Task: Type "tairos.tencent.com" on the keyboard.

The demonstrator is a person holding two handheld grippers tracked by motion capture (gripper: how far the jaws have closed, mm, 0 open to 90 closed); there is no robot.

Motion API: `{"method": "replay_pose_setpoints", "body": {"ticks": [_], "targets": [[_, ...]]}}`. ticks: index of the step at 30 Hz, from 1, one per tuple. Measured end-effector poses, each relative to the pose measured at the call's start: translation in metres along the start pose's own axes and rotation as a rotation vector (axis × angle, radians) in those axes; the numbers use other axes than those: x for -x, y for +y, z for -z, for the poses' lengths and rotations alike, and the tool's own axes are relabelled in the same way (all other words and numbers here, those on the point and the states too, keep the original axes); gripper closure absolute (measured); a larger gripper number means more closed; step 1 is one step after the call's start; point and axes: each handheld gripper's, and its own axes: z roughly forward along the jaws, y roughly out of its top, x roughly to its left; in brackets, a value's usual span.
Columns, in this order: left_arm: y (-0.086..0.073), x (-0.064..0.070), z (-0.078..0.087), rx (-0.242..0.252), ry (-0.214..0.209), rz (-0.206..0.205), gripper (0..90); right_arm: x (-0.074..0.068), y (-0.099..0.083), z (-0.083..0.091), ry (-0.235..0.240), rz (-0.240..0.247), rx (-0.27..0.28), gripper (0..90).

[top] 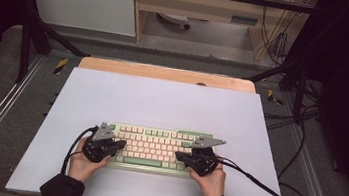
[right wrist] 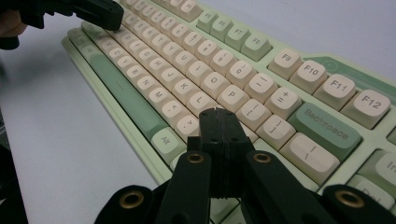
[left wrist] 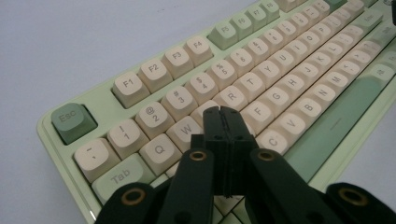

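A pale green keyboard [top: 156,148] with cream keys lies on the white sheet near the table's front. My left gripper [top: 121,145] hovers over its left end, jaws pressed together with nothing between them; in the left gripper view its tip [left wrist: 221,111] sits just above the keys [left wrist: 232,97] near the E and D area. My right gripper [top: 179,155] is over the keyboard's right end, also shut and empty; its tip [right wrist: 218,113] hangs above the keys left of the Backspace key [right wrist: 324,124]. The green spacebar [top: 142,162] lies between the two hands.
A white sheet [top: 162,101] covers most of the wooden table [top: 165,73]. Black cables [top: 262,184] trail from both grippers across the sheet and off the right side. Metal frame rails [top: 28,45] and dark floor surround the table.
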Motion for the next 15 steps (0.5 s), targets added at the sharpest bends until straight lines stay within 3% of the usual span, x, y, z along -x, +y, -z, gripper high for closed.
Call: {"method": "replay_pose_setpoints", "body": {"ticks": [15], "targets": [[-0.0041, -0.0011, -0.0041, -0.006, -0.002, 0.002, 89.8, 0.0004, -0.0033, 0.0000, -0.005, 0.000, -0.006, 90.0]]}}
